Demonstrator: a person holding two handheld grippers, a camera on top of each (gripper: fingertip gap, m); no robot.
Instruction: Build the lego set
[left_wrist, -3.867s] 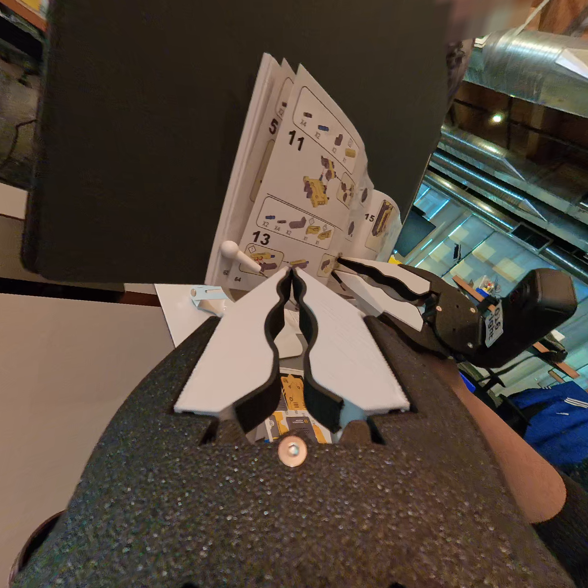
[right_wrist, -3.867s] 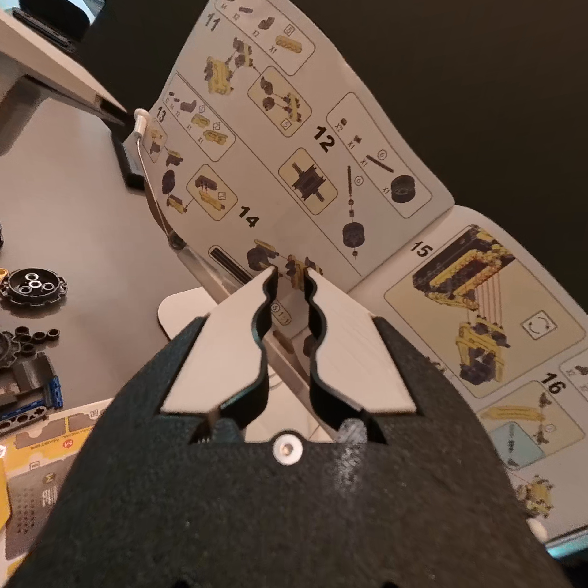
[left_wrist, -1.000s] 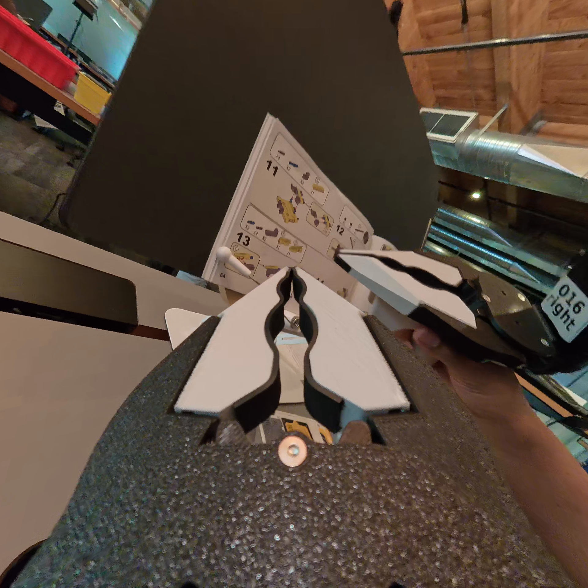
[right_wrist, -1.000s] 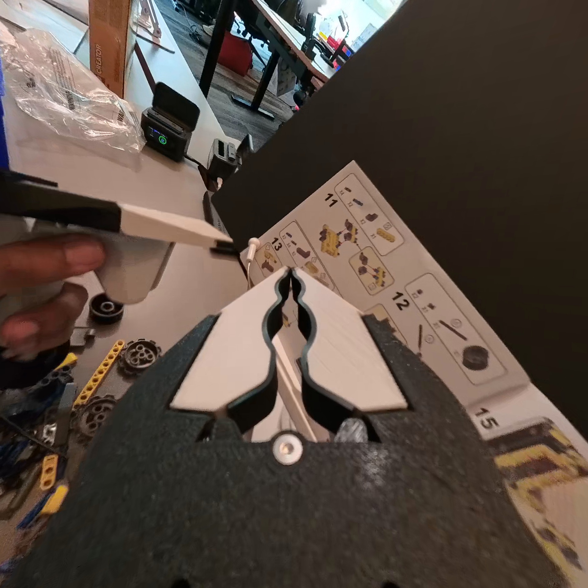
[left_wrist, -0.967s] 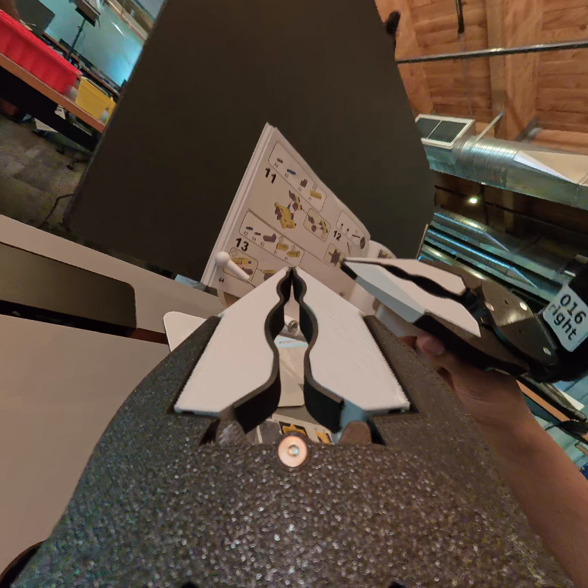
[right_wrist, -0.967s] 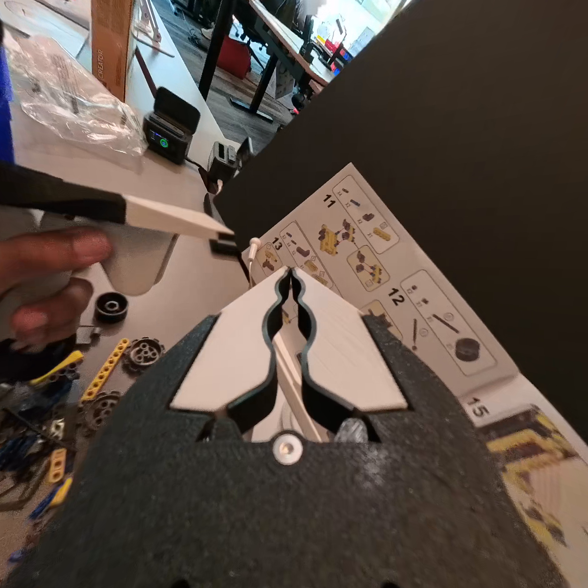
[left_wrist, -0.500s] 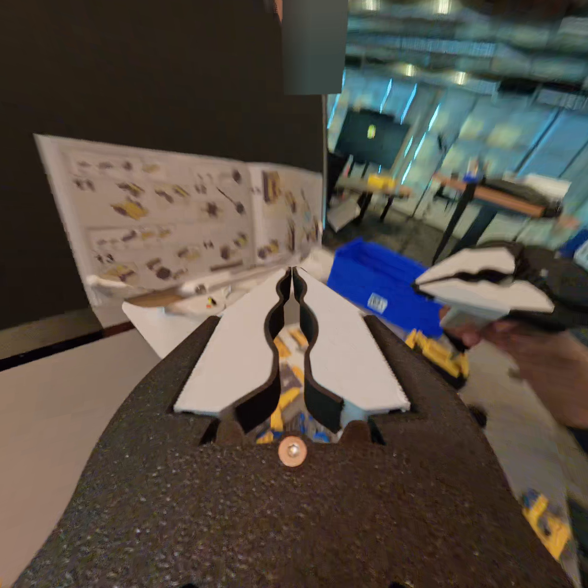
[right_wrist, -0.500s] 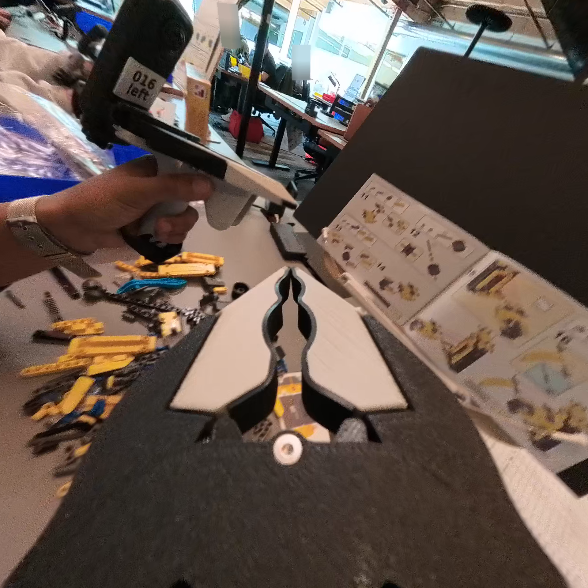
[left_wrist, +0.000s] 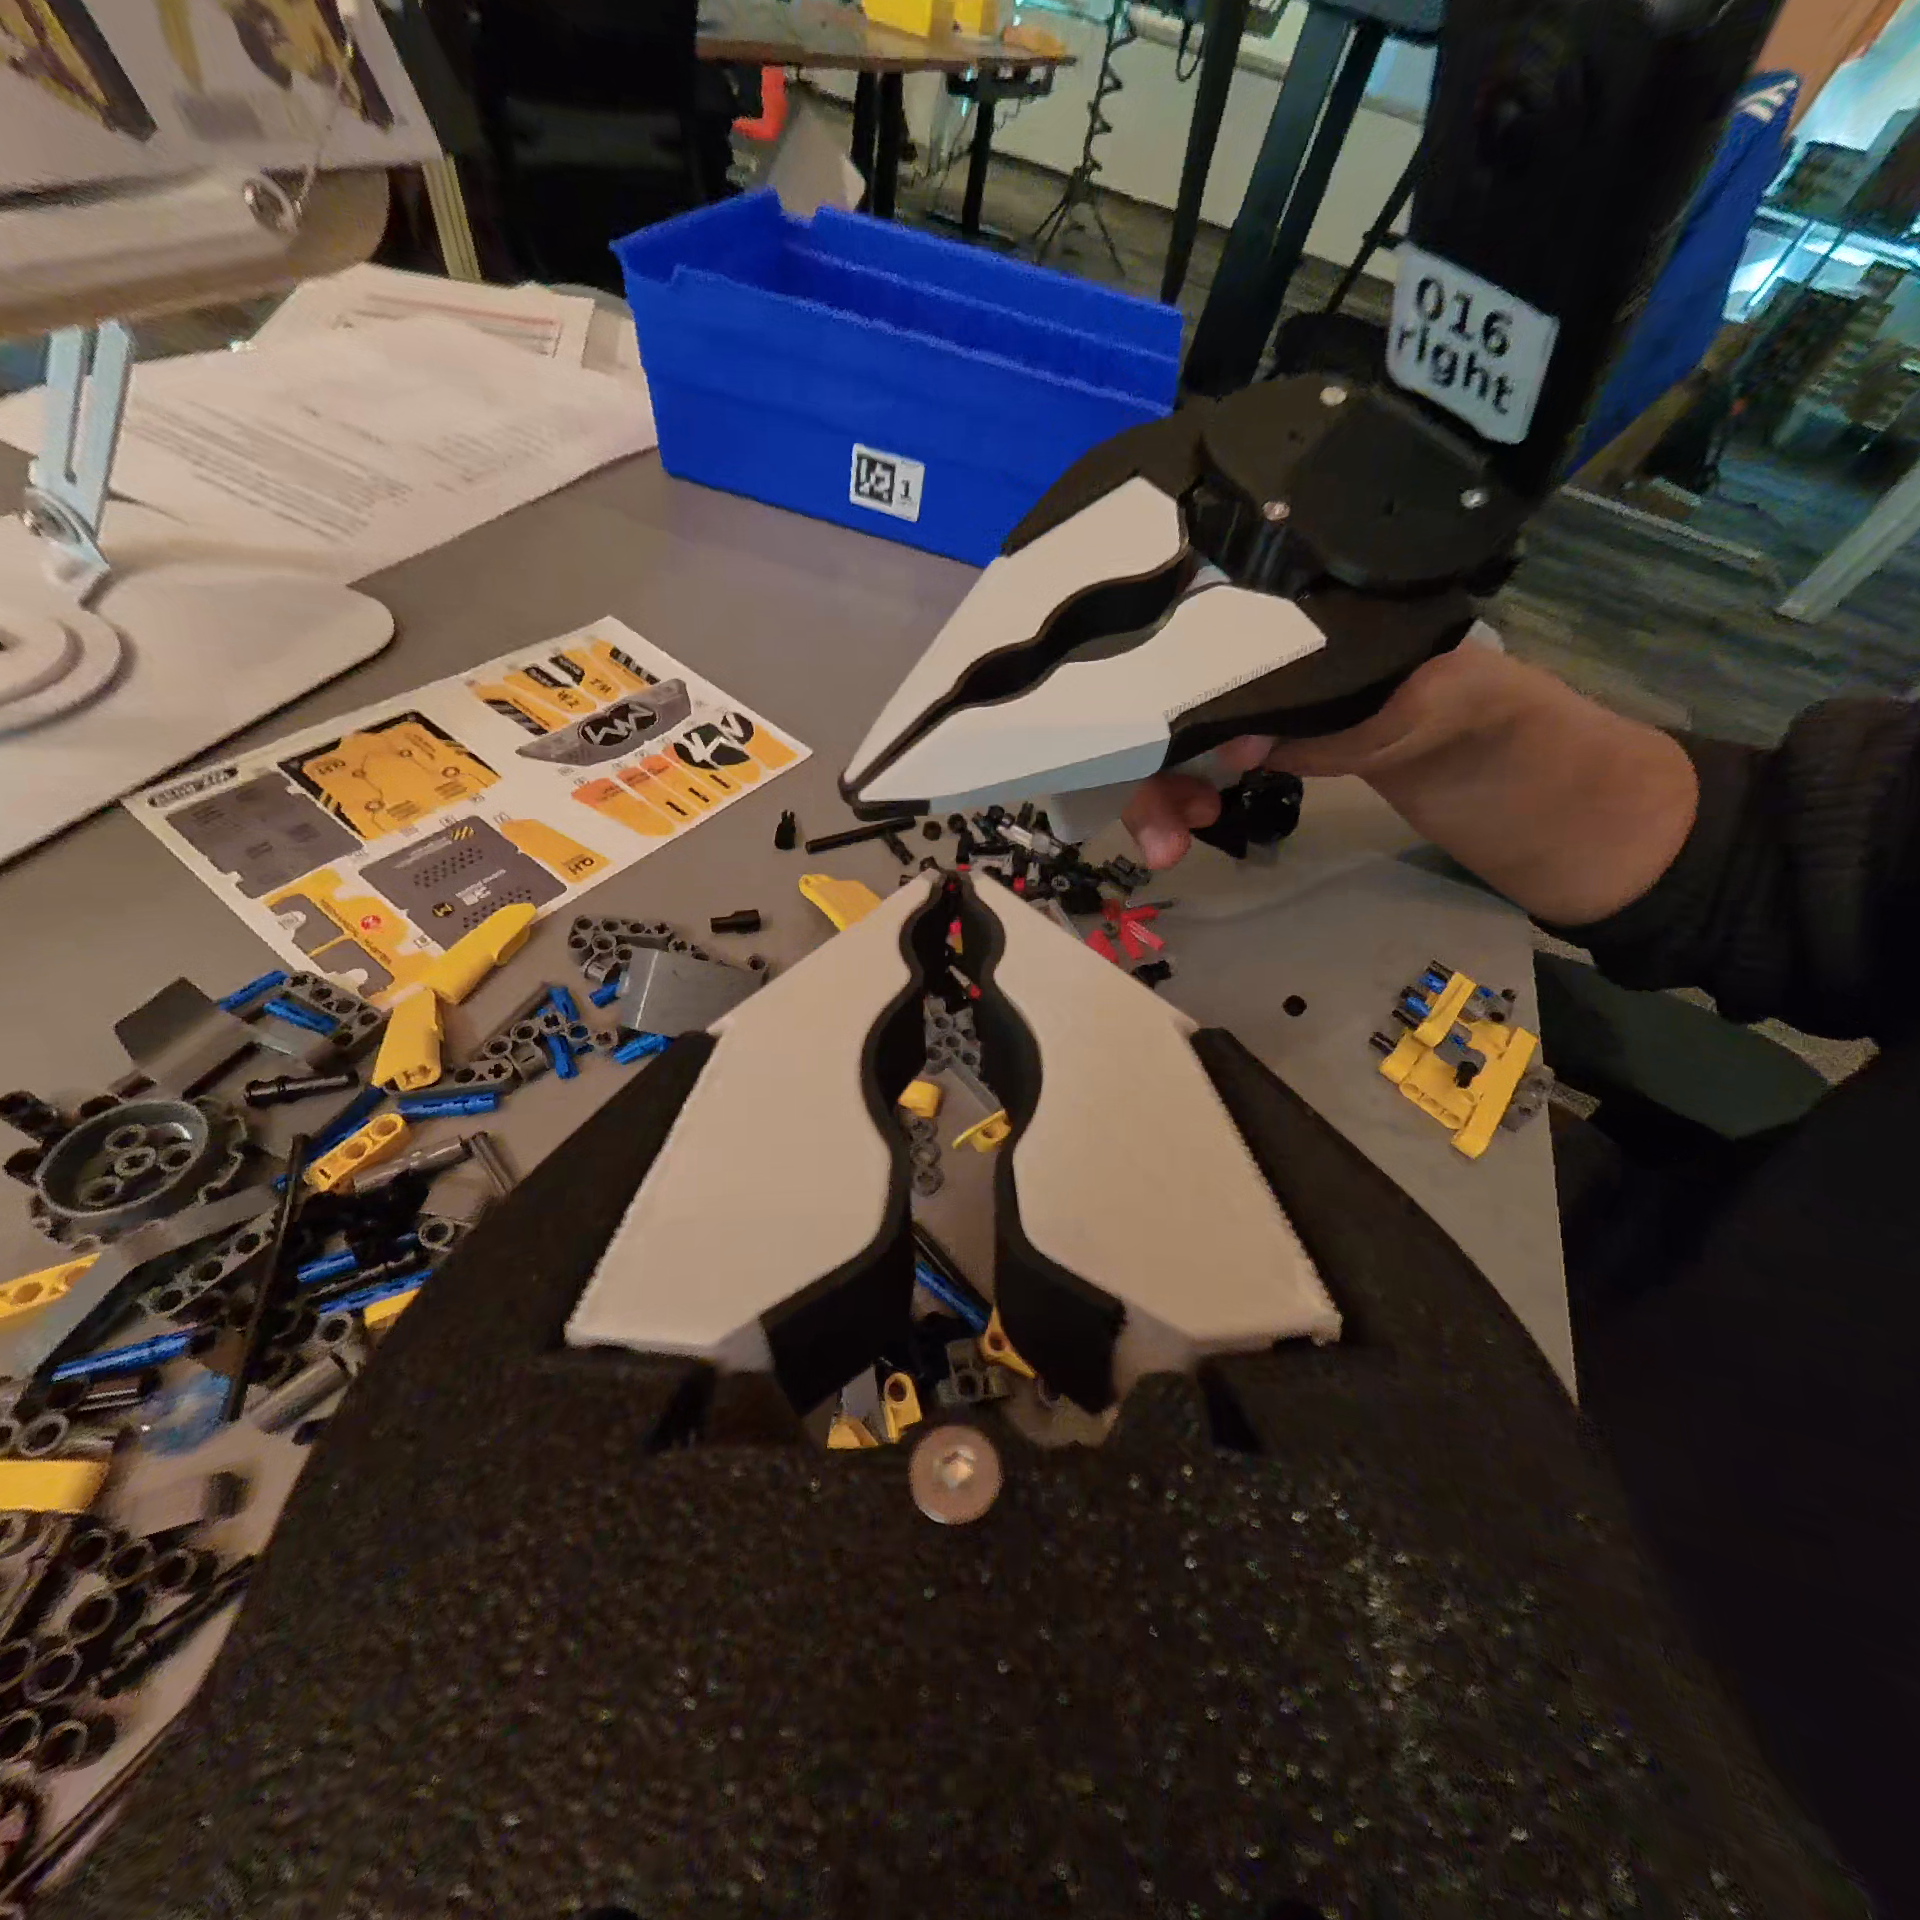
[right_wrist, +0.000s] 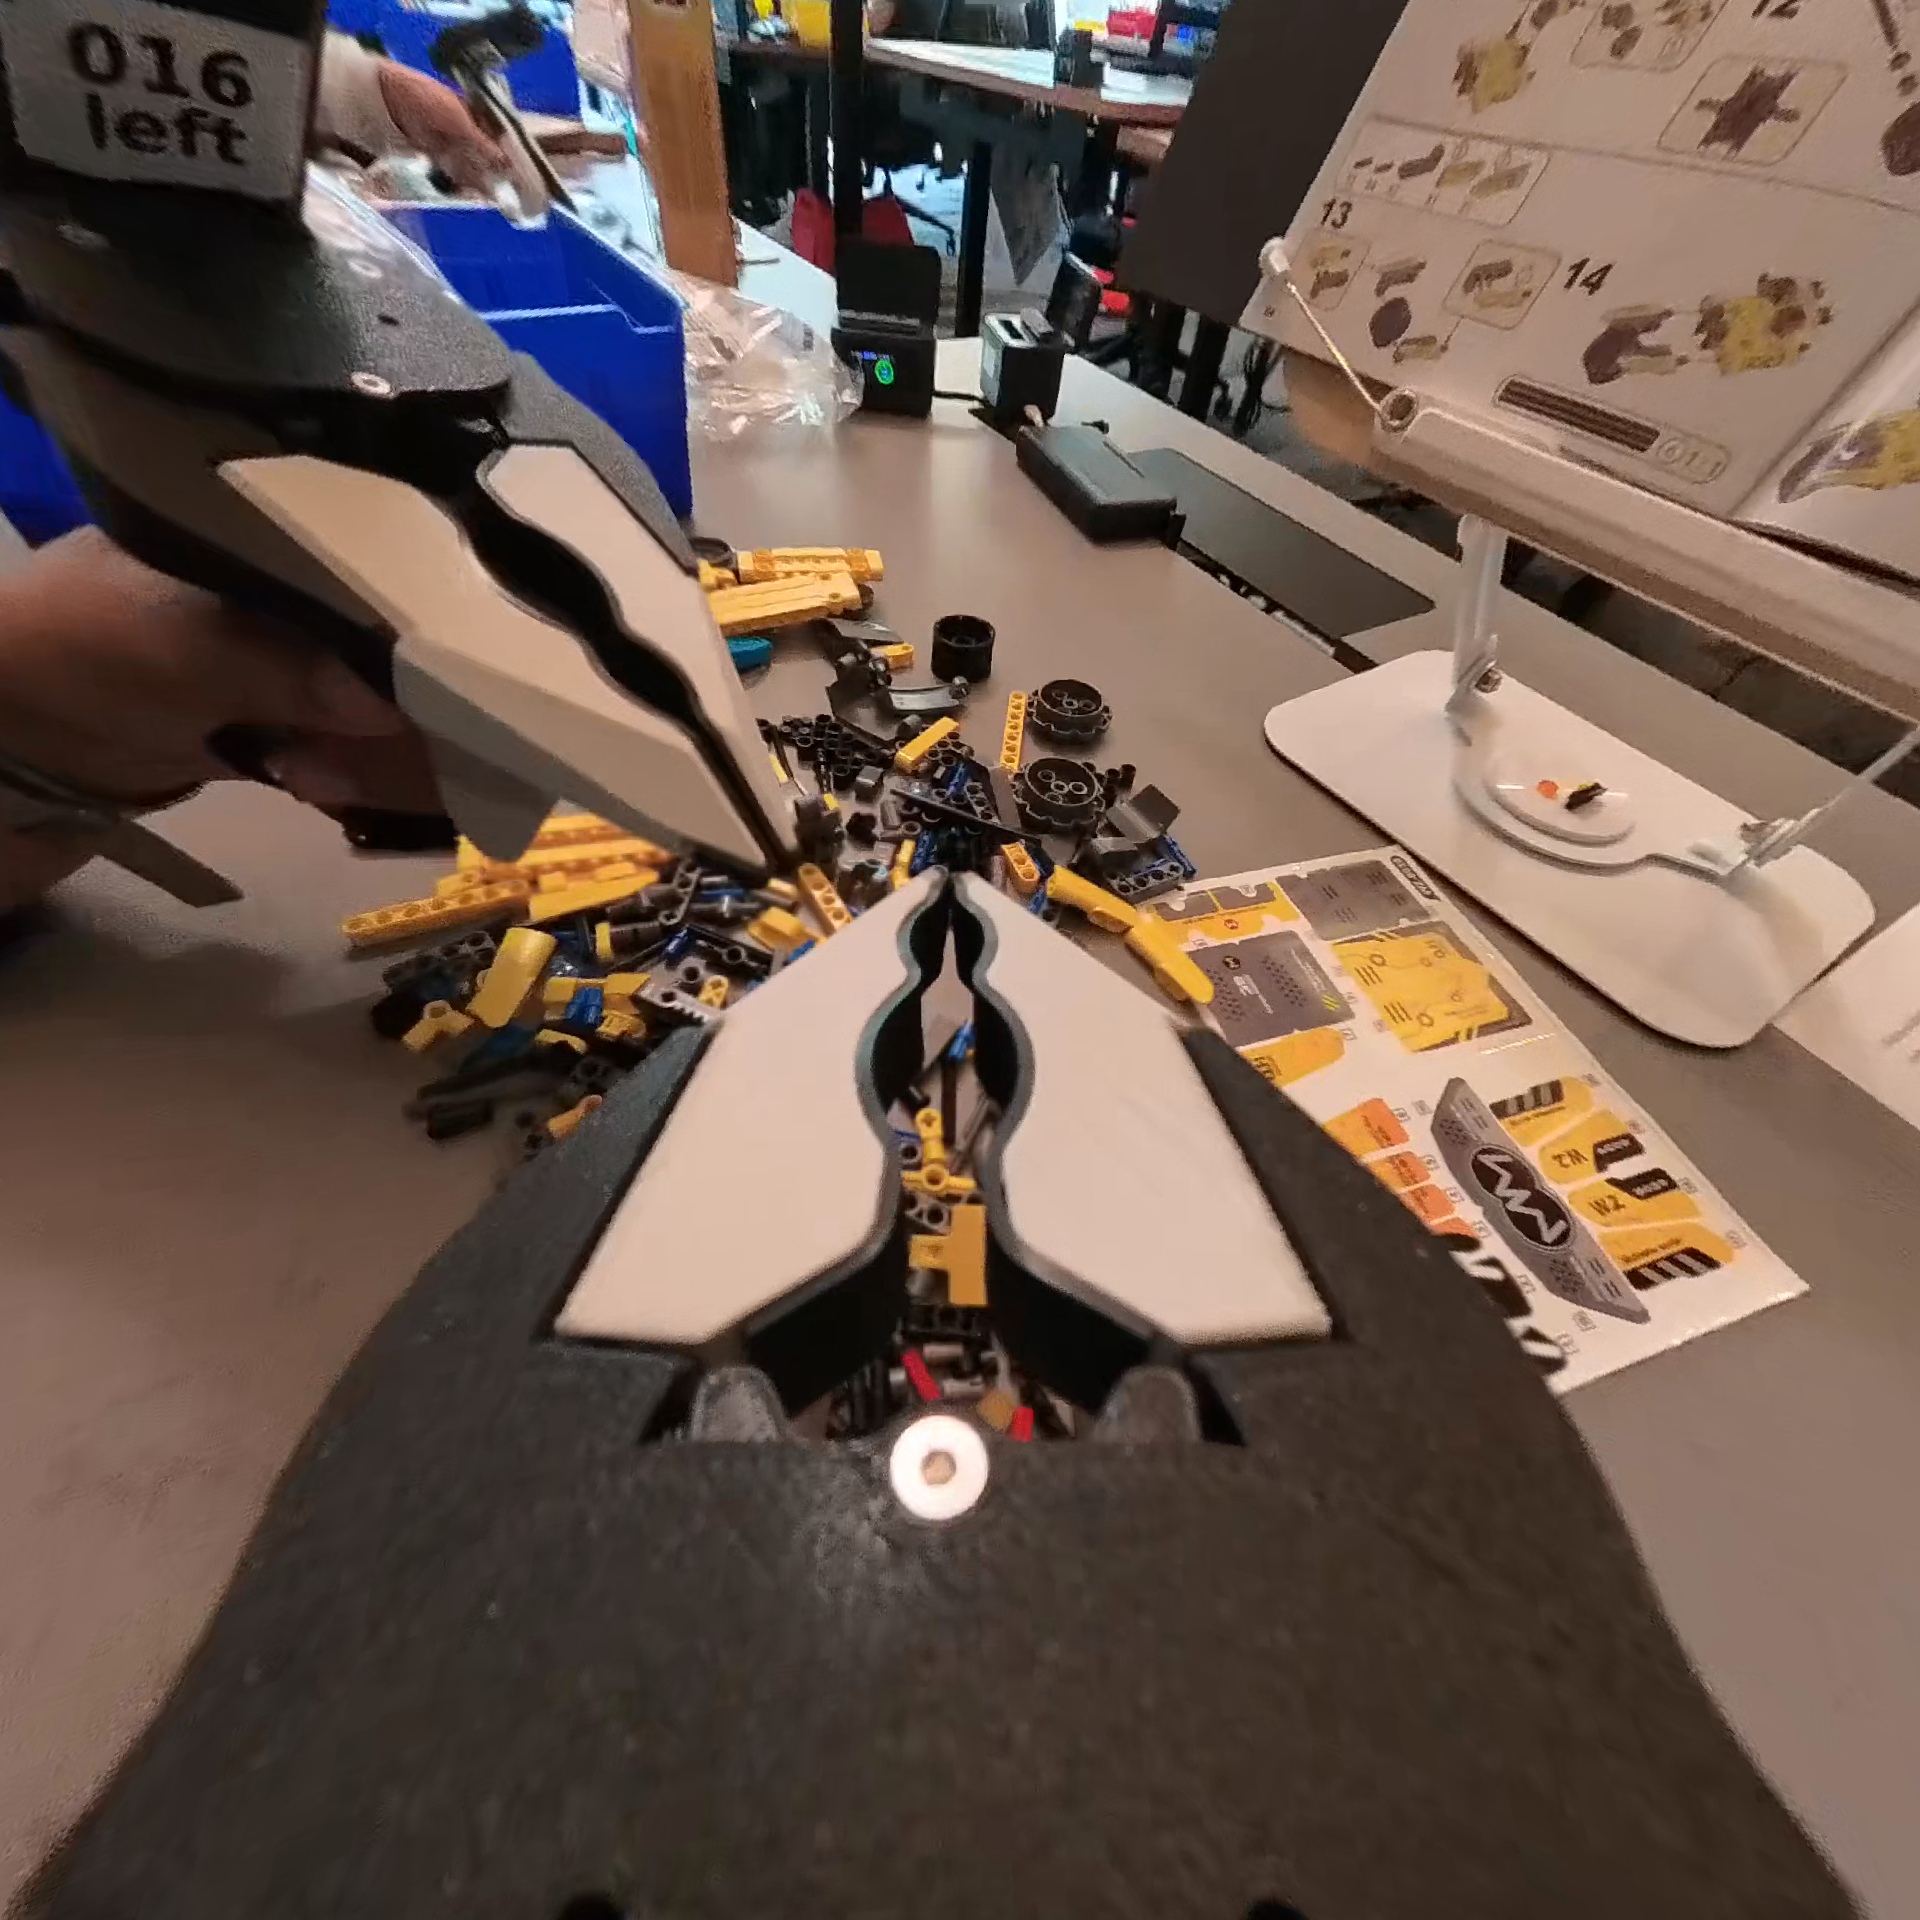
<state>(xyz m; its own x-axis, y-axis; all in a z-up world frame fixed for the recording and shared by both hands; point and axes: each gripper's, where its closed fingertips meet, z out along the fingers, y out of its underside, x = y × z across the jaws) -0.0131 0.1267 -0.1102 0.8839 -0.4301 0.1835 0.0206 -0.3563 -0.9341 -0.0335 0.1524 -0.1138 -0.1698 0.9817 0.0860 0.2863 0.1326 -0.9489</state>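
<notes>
Left tool (left_wrist: 948, 883): tips pressed together, nothing between them; it hangs over the loose brick pile (left_wrist: 343, 1143) on the grey desk (left_wrist: 727, 582).
Right tool (right_wrist: 948, 881): tips likewise closed and empty, poised above the near edge of the brick pile (right_wrist: 831, 831); the left tool (right_wrist: 774, 847) dips into that pile from the left, its tip perhaps touching a piece, though blur hides it.
Sticker sheet (right_wrist: 1455, 1091): flat on the desk just right of the pile.
Book stand (right_wrist: 1558, 821): white base beyond the sticker sheet, carrying an open instruction booklet (right_wrist: 1621, 208).
Blue bin (left_wrist: 894, 384): behind the pile, well beyond the sticker sheet (left_wrist: 468, 769).
Yellow sub-assembly (left_wrist: 1455, 1070): apart from the pile, on its right.
</notes>
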